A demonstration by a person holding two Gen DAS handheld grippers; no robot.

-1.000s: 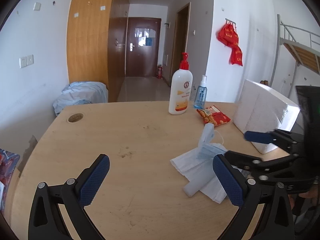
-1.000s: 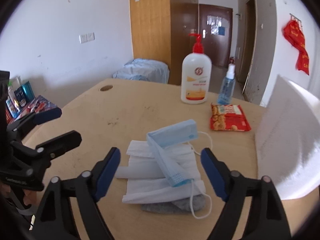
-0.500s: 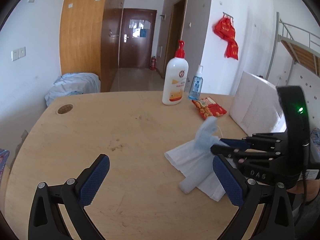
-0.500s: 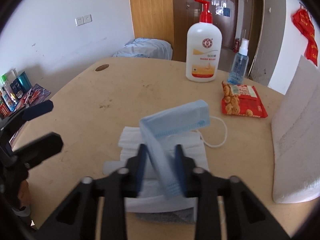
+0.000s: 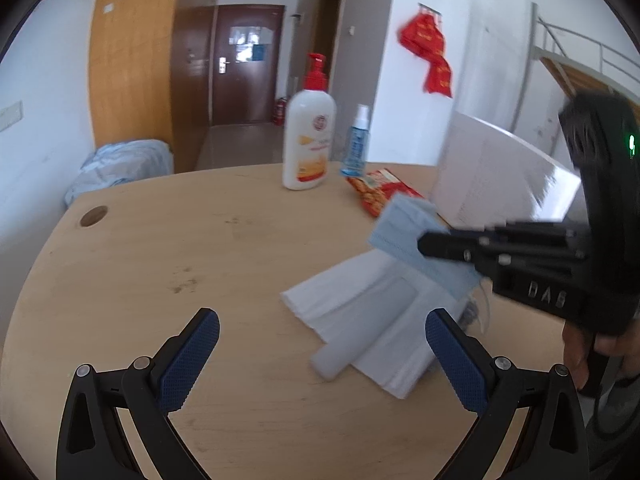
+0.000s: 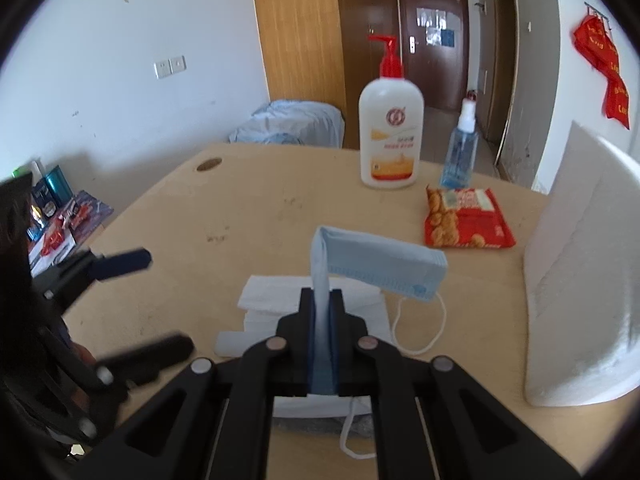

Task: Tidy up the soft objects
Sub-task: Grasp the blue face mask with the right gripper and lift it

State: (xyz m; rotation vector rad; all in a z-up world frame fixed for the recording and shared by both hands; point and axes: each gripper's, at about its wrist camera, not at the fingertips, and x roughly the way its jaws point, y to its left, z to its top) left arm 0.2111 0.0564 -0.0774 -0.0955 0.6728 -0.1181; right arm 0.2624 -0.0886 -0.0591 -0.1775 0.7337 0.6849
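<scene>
A light blue face mask (image 6: 380, 260) is pinched between the pads of my right gripper (image 6: 320, 300), which is shut on it; the mask folds over and its free end hangs to the right, lifted off the pile. In the left wrist view the same blue mask (image 5: 404, 232) sticks out of the right gripper (image 5: 424, 246). Below it lies a stack of white masks (image 5: 360, 312) on the table, also the white masks (image 6: 272, 300) with a white ear loop (image 6: 420, 332). My left gripper (image 5: 320, 356) stands open, hovering just short of the white stack's near edge, nothing between its fingers.
On the wooden table (image 5: 160, 264) stand a white pump bottle (image 6: 390, 136), a small blue spray bottle (image 6: 460, 148), a red snack packet (image 6: 466, 218) and a tall white foam block (image 6: 580, 280) at the right. A cable hole (image 5: 93, 216) sits far left.
My right gripper closed on the blue mask and lifted its end off the white stack. The left gripper came closer to the stack, still open.
</scene>
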